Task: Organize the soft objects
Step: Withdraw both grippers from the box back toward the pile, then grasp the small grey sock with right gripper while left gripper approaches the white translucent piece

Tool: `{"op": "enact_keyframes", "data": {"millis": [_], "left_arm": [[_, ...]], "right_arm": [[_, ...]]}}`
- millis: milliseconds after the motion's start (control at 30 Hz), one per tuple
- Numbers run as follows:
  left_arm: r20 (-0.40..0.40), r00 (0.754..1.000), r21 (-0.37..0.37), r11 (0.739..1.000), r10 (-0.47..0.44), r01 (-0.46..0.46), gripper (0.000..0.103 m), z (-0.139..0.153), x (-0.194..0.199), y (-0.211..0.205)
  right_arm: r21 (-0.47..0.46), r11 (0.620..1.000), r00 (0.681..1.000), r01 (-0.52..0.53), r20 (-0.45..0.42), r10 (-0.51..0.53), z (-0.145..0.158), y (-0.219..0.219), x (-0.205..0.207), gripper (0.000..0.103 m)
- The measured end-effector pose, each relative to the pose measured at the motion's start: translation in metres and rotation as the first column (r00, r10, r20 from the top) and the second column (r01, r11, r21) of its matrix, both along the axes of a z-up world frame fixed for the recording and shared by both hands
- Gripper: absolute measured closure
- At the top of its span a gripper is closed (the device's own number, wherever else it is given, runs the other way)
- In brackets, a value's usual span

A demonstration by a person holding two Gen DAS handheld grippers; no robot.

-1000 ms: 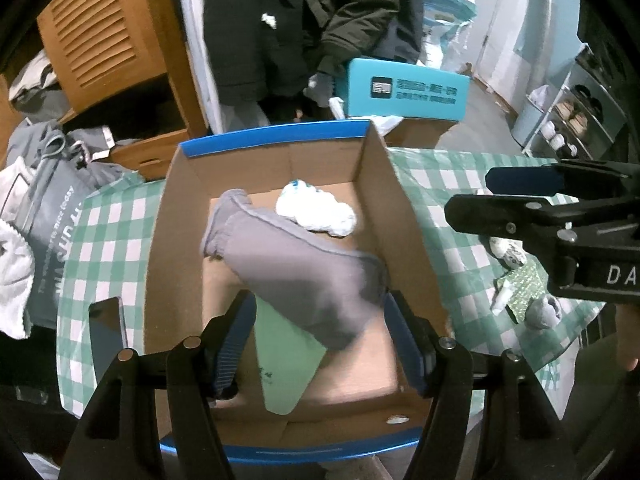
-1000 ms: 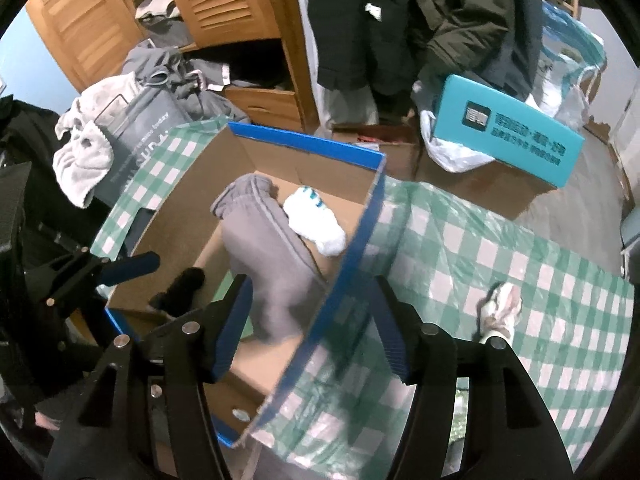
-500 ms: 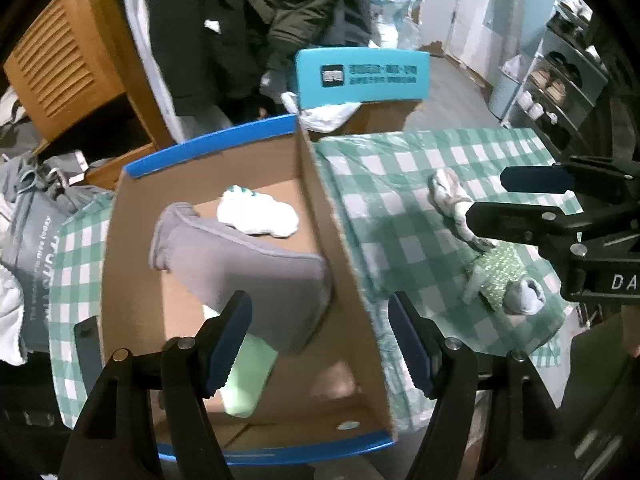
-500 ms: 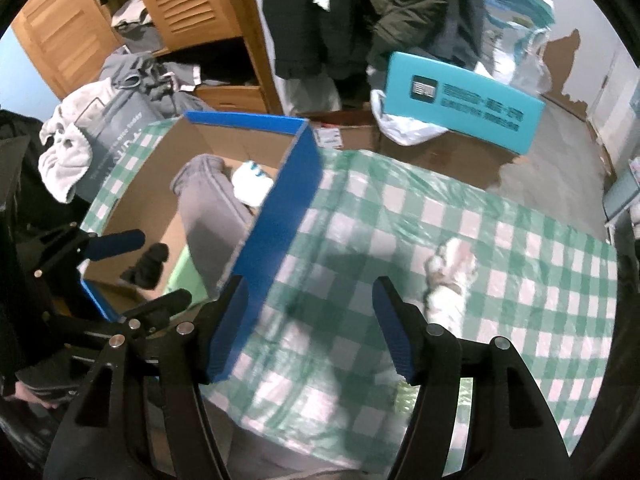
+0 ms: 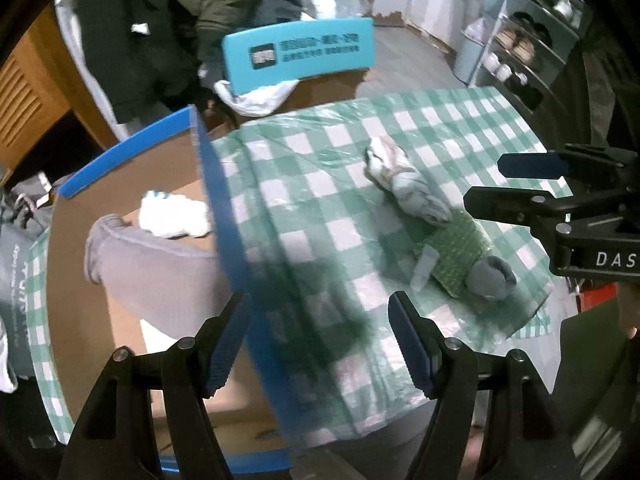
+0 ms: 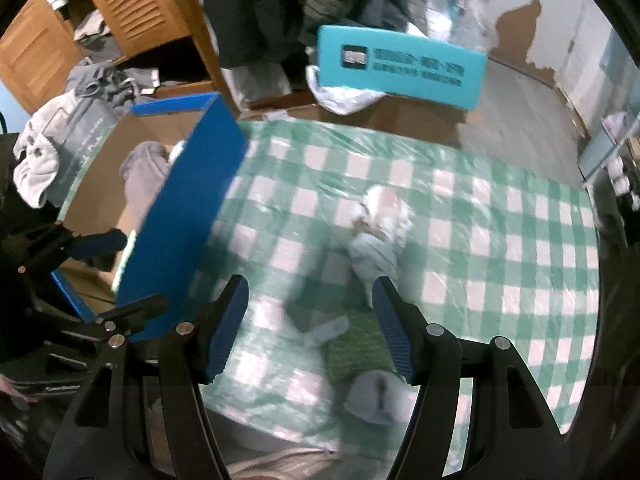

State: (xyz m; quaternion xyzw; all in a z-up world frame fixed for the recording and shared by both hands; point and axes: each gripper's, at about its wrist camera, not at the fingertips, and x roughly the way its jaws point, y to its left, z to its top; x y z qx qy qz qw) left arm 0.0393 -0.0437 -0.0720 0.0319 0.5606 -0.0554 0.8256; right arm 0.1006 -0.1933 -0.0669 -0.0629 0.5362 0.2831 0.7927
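The surface (image 5: 440,128), under a green-and-white checked cloth, fills most of both views; its far edge runs in front of a teal box (image 5: 298,54) propped on the floor beyond, and its right and near edges curve off in the left wrist view.

On the left part of the surface stands an open cardboard box (image 5: 218,184) with a blue rim. Its right wall rises upright between its contents and the open cloth. Inside it lie a grey garment (image 5: 156,272) and, farther back, a white sock (image 5: 176,220) against the right wall.

The open cloth to the right of the box wall is bare from the wall to a small cluster of soft things right of centre. There a pale rolled cloth (image 5: 404,184) lies farthest, touching a green patterned sock (image 5: 460,252) nearer, with a grey sock (image 5: 492,276) at its near end, close to the surface's near-right edge.

The left gripper (image 5: 320,344) hangs with its fingers spread and empty, straddling the near end of the box's right wall. The right gripper (image 6: 308,328) hovers above the cluster, fingers spread and empty, the green sock and grey sock just below the gap between them.
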Motion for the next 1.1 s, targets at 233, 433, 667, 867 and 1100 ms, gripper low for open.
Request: {"op": "enact_keyframes", "data": {"millis": [233,433,667,867,1100], "left_arm": [[-0.041,0.998,-0.009,0.999,-0.043,0.043,0.031,-0.018,0.005,-0.025],[-0.069,0.996,-0.017,0.998,-0.056,0.055,0.031,-0.034,0.01,-0.039],[-0.103,0.993,-0.029,0.998,-0.058,0.055,0.031,-0.052,0.016,-0.048],[-0.129,0.99,-0.039,0.998,-0.057,0.052,0.031,-0.065,0.02,-0.053],[-0.143,0.987,-0.043,0.997,-0.072,0.067,0.031,-0.076,0.022,-0.06]], "right_arm": [[-0.02,0.999,0.998,0.044,-0.032,-0.045,-0.022,-0.034,-0.001,0.038],[-0.037,0.997,0.994,0.07,-0.084,-0.073,-0.046,-0.056,-0.003,0.038],[-0.061,0.997,0.981,0.055,-0.183,-0.065,-0.084,-0.063,-0.01,0.038],[-0.103,0.994,0.972,0.024,-0.23,-0.048,-0.109,-0.064,-0.016,0.038],[-0.145,0.989,0.969,-0.018,-0.245,-0.018,-0.125,-0.062,-0.022,0.038]]}}
